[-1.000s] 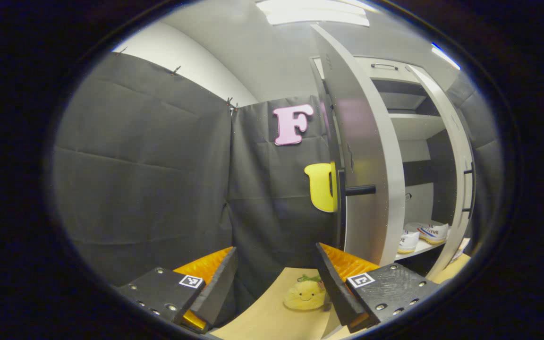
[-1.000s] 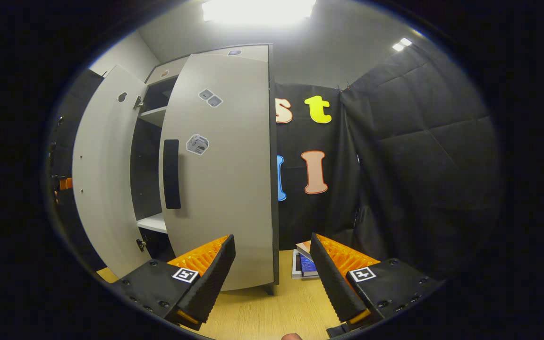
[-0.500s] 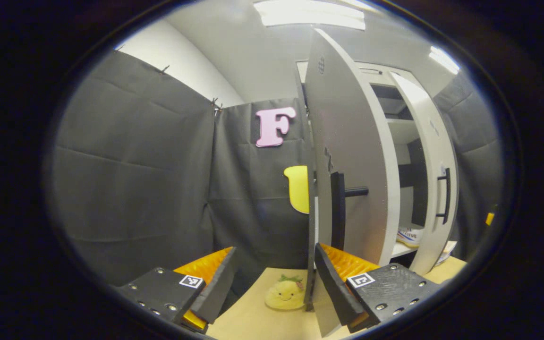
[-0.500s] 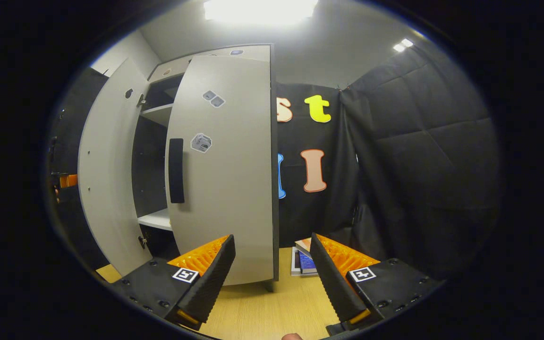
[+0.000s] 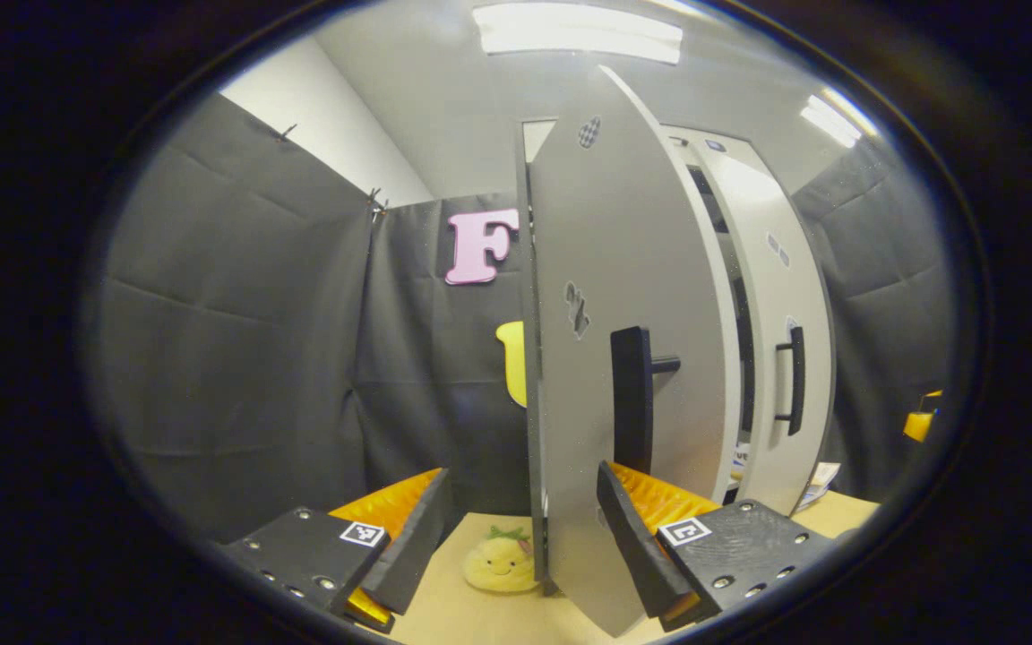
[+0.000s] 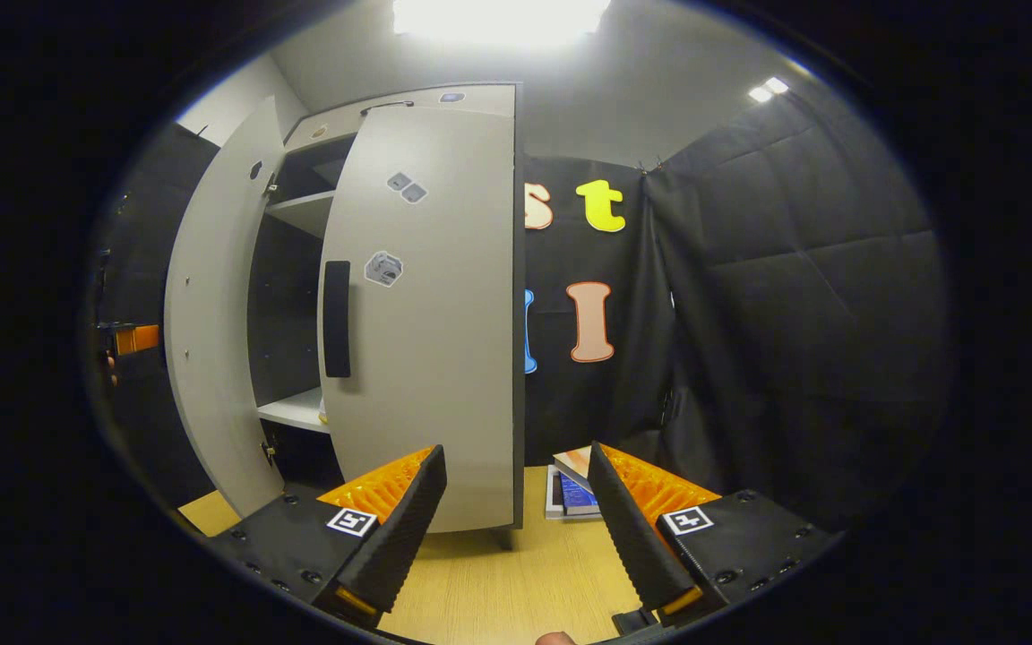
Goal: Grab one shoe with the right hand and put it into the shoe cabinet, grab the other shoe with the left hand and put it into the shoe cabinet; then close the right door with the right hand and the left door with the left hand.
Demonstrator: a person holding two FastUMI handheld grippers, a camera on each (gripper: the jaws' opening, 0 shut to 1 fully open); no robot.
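1. The cabinet (image 6: 408,98) is seen with both doors partly open. From this it is judged that the closing step is in hand and neither door is shut yet.
2. The left door (image 5: 606,296) is seen at a steep angle in the left gripper view, its lower edge lying between the spread fingers of the left gripper (image 5: 520,537), close to the right-hand finger. No pinch is made on it; whether a finger touches the panel cannot be told. The door could be jammed or scraped if the finger is caught on its edge.
3. The right door (image 6: 426,305) is seen nearly face-on in the right gripper view, just above and behind the left-hand finger of the right gripper (image 6: 516,537), whose fingers are also spread and hold nothing. If both doors are swung in together, a clash at the middle gap may be caused.
4. The left handle (image 5: 631,394) could be snagged by a finger during the push.
5. A shoe (image 5: 738,459) is glimpsed in the gap between the doors, on the shelf, well beyond the fingers.
6. A plush toy (image 5: 500,563) lies on the floor by the left door's foot and is judged clear of the closing swing.
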